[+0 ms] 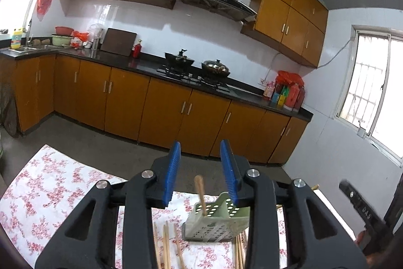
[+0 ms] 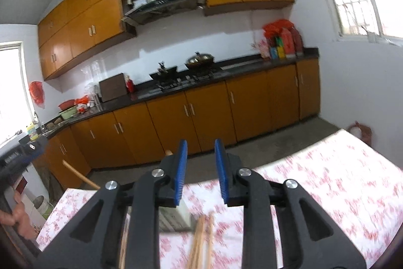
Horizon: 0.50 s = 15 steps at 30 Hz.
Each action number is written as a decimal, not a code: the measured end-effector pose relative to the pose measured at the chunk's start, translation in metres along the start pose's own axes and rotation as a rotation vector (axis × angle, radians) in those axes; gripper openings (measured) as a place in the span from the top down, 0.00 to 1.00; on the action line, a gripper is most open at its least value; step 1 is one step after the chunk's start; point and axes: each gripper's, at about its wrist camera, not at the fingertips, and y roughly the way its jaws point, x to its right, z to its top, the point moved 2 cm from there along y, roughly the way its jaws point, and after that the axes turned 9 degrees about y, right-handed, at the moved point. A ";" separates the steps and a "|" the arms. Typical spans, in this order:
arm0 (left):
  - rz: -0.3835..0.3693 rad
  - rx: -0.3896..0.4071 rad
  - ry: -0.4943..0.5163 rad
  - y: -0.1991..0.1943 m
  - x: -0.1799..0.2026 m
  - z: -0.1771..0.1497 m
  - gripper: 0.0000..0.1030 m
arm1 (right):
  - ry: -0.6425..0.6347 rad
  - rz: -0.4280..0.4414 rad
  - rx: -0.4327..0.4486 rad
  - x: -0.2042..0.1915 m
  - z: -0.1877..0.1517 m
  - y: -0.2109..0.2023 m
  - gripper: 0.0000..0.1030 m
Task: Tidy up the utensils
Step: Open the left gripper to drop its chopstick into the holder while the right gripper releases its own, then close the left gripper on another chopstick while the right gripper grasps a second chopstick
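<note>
A pale green perforated utensil holder [image 1: 216, 221] stands on the floral tablecloth [image 1: 50, 193] with one wooden-handled utensil [image 1: 201, 193] upright in it. Several wooden chopsticks [image 1: 165, 246] lie loose on the cloth around it. My left gripper [image 1: 200, 155] is open and empty, raised above the holder. My right gripper [image 2: 200, 155] is open and empty above the table; loose chopsticks [image 2: 201, 238] lie below it, and the holder [image 2: 173, 218] shows blurred, partly hidden behind the left finger. A wooden handle [image 2: 80, 175] sticks out at the left.
Orange kitchen cabinets and a dark countertop [image 1: 141, 64] with two woks on the stove [image 1: 196, 67] stand across the floor behind the table. The other hand-held gripper [image 1: 362, 208] shows at the right edge. A window [image 1: 372, 87] is at the right.
</note>
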 end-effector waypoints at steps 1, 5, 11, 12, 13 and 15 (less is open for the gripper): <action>0.006 0.001 -0.002 -0.003 -0.002 -0.001 0.67 | 0.005 -0.018 -0.015 0.008 -0.007 -0.001 0.77; 0.047 -0.019 -0.006 -0.013 -0.017 -0.018 0.66 | 0.017 -0.082 -0.132 0.037 -0.048 0.008 0.77; 0.104 -0.143 0.034 -0.008 -0.036 -0.072 0.66 | 0.009 -0.101 -0.359 0.054 -0.125 0.038 0.76; 0.118 -0.173 0.044 -0.005 -0.040 -0.084 0.66 | -0.001 -0.100 -0.385 0.050 -0.135 0.042 0.76; 0.132 -0.207 0.052 -0.002 -0.045 -0.097 0.66 | -0.015 -0.093 -0.431 0.048 -0.150 0.049 0.76; 0.150 -0.263 0.056 0.002 -0.053 -0.117 0.66 | -0.035 -0.087 -0.484 0.043 -0.168 0.055 0.77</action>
